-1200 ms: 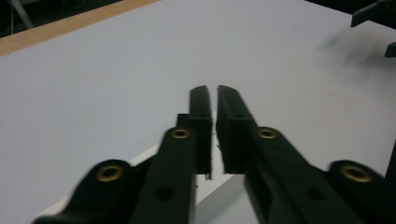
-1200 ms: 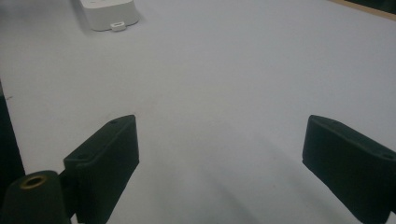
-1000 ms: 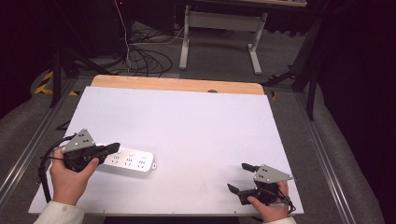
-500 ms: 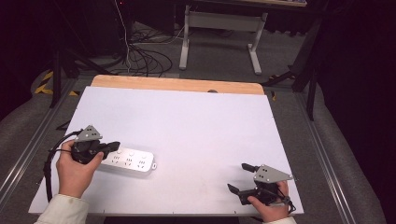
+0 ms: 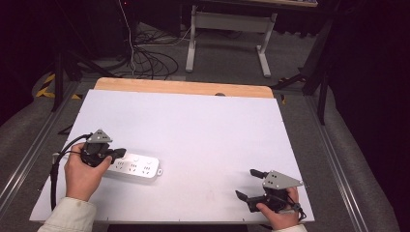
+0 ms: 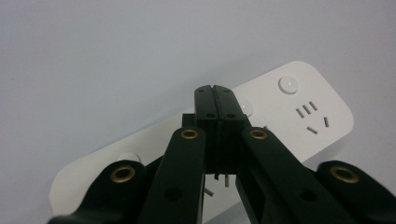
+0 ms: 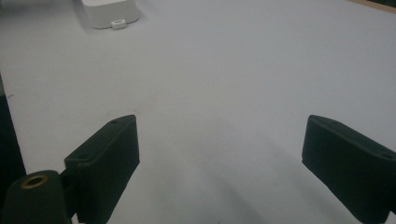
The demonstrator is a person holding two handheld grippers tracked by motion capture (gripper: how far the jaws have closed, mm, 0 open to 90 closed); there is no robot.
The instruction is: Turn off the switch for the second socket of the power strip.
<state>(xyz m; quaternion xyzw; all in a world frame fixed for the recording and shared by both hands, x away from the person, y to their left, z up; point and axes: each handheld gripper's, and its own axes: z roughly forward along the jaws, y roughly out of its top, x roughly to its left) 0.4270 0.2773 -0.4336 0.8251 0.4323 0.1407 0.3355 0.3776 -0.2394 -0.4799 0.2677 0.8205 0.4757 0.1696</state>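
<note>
1. Scene: a flat white plastic power strip (image 5: pixel 137 167) with rounded ends, several socket groups and round buttons, lying on the white tabletop sheet (image 5: pixel 203 130) near the left front corner, long axis running roughly left to right and slightly angled.
2. Left gripper (image 5: pixel 119 152): jaws pressed flat together with nothing between them, tips poised over the left end of the strip. Seen in the left gripper view as a closed black wedge (image 6: pixel 216 100) above the strip's top face (image 6: pixel 299 100), just beside a round button (image 6: pixel 246 108). Contact with the strip or a small gap above it: cannot be told.
3. Right gripper (image 5: pixel 252 183): spread wide and empty, resting low near the right front corner of the sheet, well apart from the strip. In the right gripper view, both black pads (image 7: pixel 108 161) far apart over bare sheet, the strip's end (image 7: pixel 109 11) visible far off.
4. Likely step in hand, judged from the closed tips aimed at the top face: pressing a button or nudging the strip, not a grasp.
5. Doing it well:
   - Keep jaws clamped so the tip acts as one firm point.
   - Centre the tip on the button before bearing down; off-centre pressure likely to slide onto smooth plastic.
   - Push straight down, not sideways; a light strip on a smooth sheet will probably skid.
   - If skidding starts, bring the idle right gripper across to brace the far end.
</note>
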